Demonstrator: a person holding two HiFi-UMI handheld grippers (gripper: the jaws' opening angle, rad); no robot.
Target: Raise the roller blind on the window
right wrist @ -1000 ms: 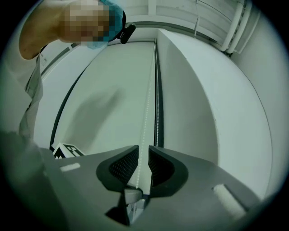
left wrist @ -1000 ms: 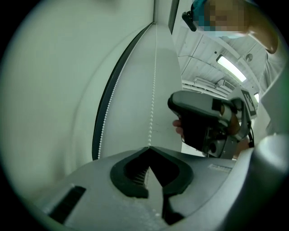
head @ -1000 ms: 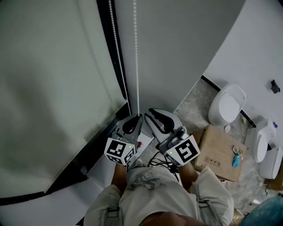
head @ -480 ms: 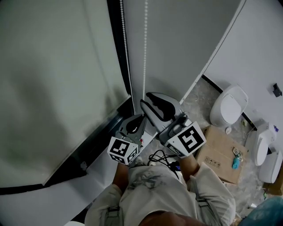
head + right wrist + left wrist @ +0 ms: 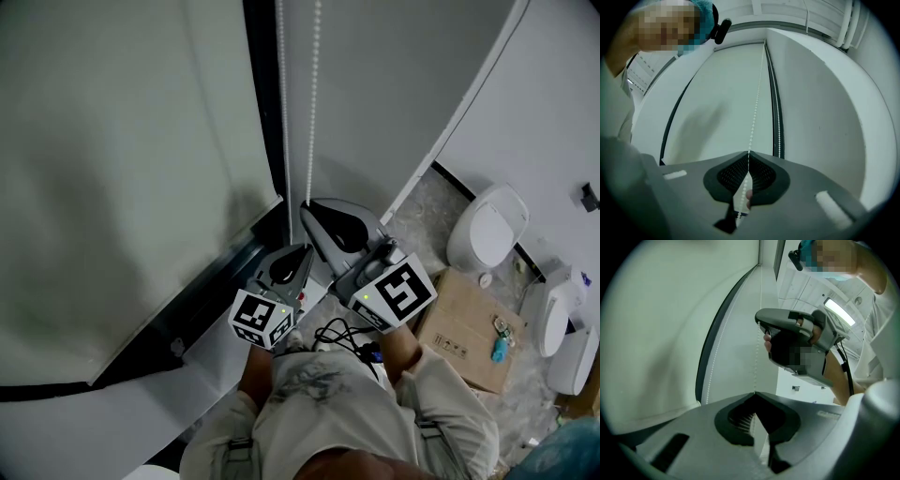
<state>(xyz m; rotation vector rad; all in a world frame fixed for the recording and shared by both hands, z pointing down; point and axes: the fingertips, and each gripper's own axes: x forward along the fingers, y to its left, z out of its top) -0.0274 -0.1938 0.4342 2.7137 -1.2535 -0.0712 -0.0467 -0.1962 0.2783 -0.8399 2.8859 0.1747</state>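
Note:
The pale roller blind (image 5: 112,187) hangs at the left, its bottom edge above the dark window frame (image 5: 216,281). Two strands of the white bead chain (image 5: 314,103) drop beside it. In the head view my right gripper (image 5: 306,208) is shut on the right strand, just above my left gripper (image 5: 306,249), which is shut on the same strand lower down. The right gripper view shows the chain (image 5: 757,98) entering my right gripper (image 5: 748,153) at the closed jaw tips, with the other strand (image 5: 777,117) further right. My left gripper (image 5: 754,393) pinches the chain (image 5: 756,352) beneath the right gripper (image 5: 797,341).
A white wall corner runs down the right. On the floor stand a toilet (image 5: 487,230), a cardboard box (image 5: 464,323) and white fixtures (image 5: 561,323). Black cables (image 5: 342,337) hang at the person's waist.
The right gripper has risen from beside the left gripper to a spot above it and has shut on the chain. The left gripper has stayed shut on the chain.

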